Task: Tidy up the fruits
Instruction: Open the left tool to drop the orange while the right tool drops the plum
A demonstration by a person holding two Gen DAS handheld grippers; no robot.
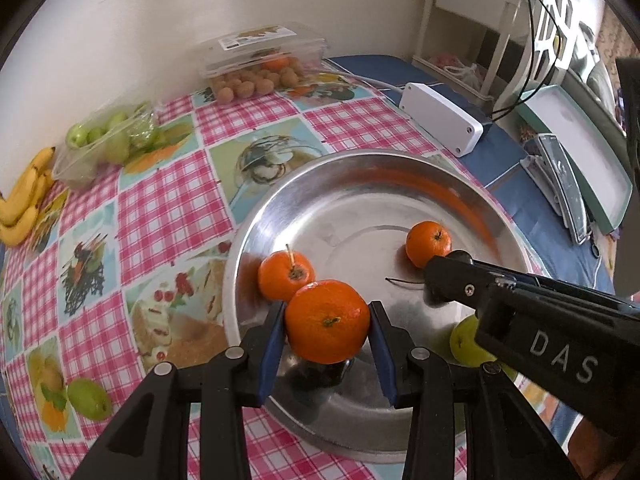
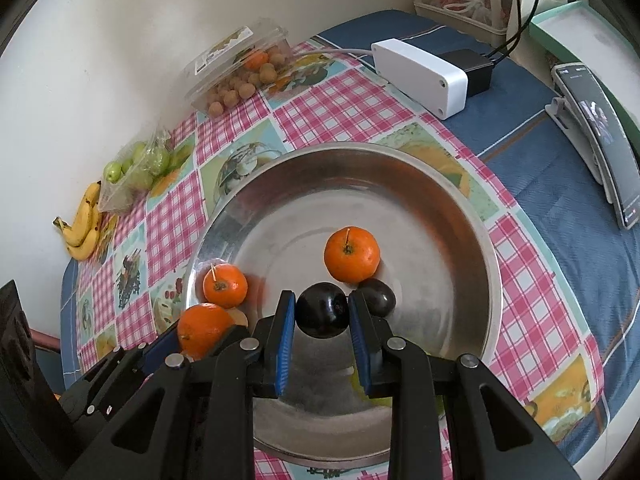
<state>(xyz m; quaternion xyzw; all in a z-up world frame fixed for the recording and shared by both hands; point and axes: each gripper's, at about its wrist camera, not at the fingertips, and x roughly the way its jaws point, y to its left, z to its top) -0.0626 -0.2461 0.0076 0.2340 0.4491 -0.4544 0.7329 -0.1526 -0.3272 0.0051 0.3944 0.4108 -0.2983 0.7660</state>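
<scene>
My left gripper is shut on a tangerine and holds it over the near left part of a large steel bowl. Two more tangerines lie in the bowl, one with a stem at the left and one further right. My right gripper is shut on a dark plum over the same bowl. A second dark plum lies in the bowl beside a tangerine. A green fruit shows under the right gripper's body.
On the checked tablecloth: bananas, a bag of green fruit, a clear box of small brown fruit, a loose green fruit. A white box, a phone on a stand and a tray stand at right.
</scene>
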